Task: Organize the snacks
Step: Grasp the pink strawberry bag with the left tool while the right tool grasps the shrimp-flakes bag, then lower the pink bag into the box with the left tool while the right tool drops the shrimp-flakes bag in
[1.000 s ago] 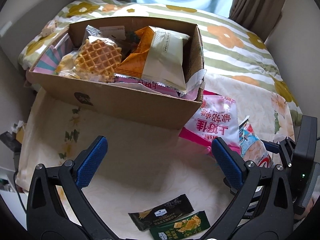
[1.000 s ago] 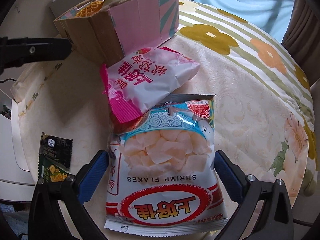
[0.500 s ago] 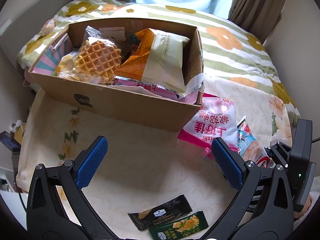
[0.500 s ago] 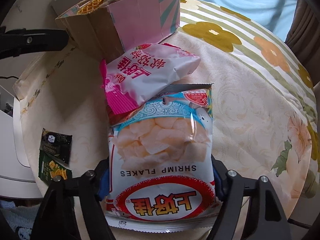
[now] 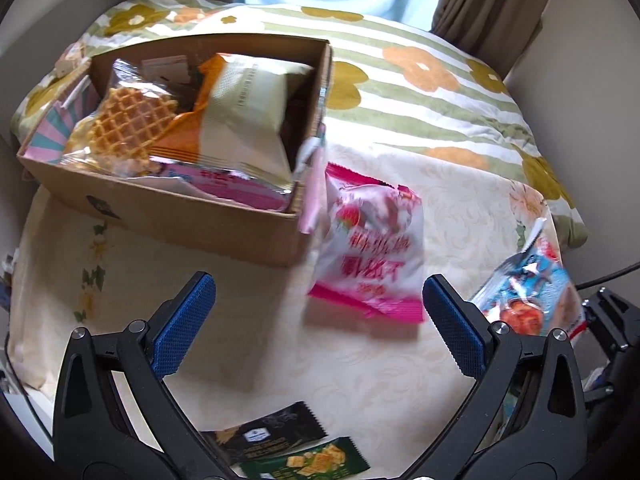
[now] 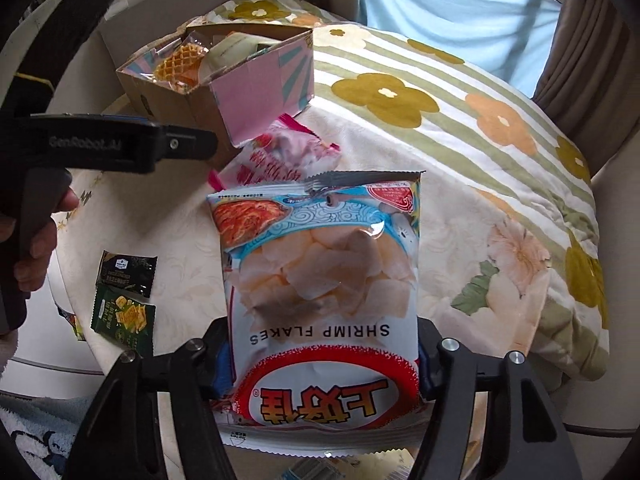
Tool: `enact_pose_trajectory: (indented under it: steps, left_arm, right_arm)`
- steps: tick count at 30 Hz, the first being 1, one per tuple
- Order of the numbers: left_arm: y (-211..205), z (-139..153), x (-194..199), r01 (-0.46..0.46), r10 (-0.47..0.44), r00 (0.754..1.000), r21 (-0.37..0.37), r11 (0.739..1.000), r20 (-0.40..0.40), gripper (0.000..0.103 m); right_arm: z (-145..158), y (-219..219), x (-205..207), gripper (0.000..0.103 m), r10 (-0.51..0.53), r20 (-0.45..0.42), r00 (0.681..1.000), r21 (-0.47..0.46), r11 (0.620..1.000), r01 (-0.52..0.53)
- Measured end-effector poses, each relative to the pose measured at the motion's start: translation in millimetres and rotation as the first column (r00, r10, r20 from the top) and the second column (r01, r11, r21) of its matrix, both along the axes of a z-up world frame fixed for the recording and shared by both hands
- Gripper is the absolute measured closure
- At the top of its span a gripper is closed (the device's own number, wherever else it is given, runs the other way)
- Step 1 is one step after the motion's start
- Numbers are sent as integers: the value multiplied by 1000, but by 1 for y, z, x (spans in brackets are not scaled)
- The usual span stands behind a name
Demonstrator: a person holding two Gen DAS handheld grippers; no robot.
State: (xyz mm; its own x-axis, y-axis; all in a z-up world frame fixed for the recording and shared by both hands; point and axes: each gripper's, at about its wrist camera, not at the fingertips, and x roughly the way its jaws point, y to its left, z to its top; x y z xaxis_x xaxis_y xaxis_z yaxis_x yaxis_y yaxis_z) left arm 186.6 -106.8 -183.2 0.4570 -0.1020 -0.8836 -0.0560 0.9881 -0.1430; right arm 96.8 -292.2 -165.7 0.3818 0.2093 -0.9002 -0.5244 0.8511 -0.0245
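My right gripper [image 6: 322, 364] is shut on a shrimp flakes bag [image 6: 324, 264] and holds it lifted above the table; the bag also shows at the right of the left wrist view [image 5: 528, 296]. A cardboard box [image 5: 176, 212] holding a waffle pack [image 5: 128, 124] and an orange-and-white bag [image 5: 236, 116] stands at the back left. A pink snack bag [image 5: 372, 248] lies beside the box. My left gripper [image 5: 316, 324] is open and empty above the tablecloth. A black packet [image 5: 272, 436] and a green packet [image 5: 308, 462] lie near it.
The table carries a cream cloth [image 5: 360, 380] and a striped floral cloth [image 6: 460, 92] at the back. Curtains [image 6: 580, 40] hang behind. The table's edge runs along the left in the right wrist view [image 6: 80, 312].
My right gripper closed on the shrimp flakes bag and lifted it off the pink bag. The left gripper shifted slightly; it stays open.
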Motion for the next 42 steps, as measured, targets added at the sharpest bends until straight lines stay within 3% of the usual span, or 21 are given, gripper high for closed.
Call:
enact_pose_trajectory:
  steps: [8, 15, 18, 23, 29, 37, 42]
  left_arm:
    - [-33, -13, 5, 23, -23, 1000, -8, 1000, 22, 0]
    - [-83, -35, 15, 41, -55, 995, 154, 987, 86, 0]
    - [-93, -41, 24, 53, -71, 993, 178, 983, 93, 0]
    - [-90, -45, 41, 1, -21, 996, 229, 973, 85, 0]
    - [-83, -61, 62, -13, 10, 1000, 233, 972, 14, 0]
    - [-79, -77, 73, -11, 19, 999, 181, 983, -41, 0]
    - [-72, -80, 68, 0, 6, 999, 124, 992, -43, 22]
  right_arm:
    - [22, -34, -1, 41, -90, 43, 995, 9, 996, 90]
    - [23, -57, -2, 40, -148, 47, 988, 26, 989, 147]
    - [22, -63, -1, 40, -160, 44, 986, 27, 987, 159]
    - [19, -65, 1, 40, -171, 33, 985, 42, 985, 170]
    - [14, -64, 6, 40, -172, 20, 985, 57, 984, 171]
    - [13, -64, 9, 40, -169, 14, 986, 61, 984, 167]
    - [12, -63, 11, 40, -172, 12, 985, 71, 983, 171]
